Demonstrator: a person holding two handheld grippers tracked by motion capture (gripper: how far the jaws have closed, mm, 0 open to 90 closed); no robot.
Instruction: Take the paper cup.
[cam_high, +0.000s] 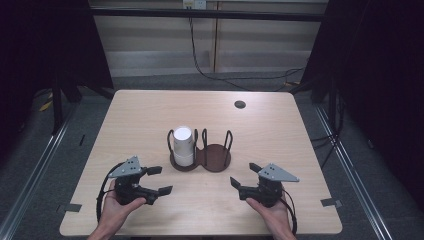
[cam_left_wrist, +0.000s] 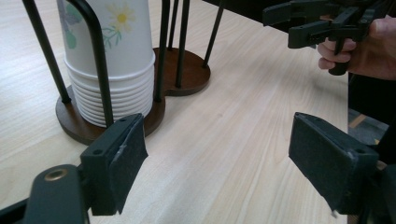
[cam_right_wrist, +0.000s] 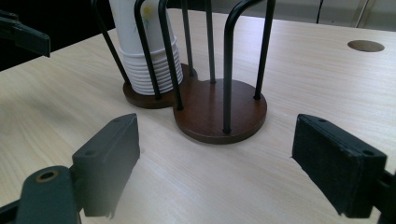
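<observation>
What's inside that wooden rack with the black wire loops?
The rack's left ring holds a nested stack of white paper cups, upside down. The right ring is bare wood. Whatever lies under the stack stays hidden.

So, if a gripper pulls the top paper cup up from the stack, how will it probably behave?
The stack of paper cups looks thin-walled, so a cup is probably light and would dent under a hard squeeze. The rims sit tightly nested, so the cup below may lift with it. The black rods of the cup holder stand close around it, so the stack is unlikely to tip.

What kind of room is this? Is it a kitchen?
Probably not a kitchen, more likely a lab or test room: a bare wooden table, dark curtains at the sides, loose cables on the floor, and one cup holder.
</observation>
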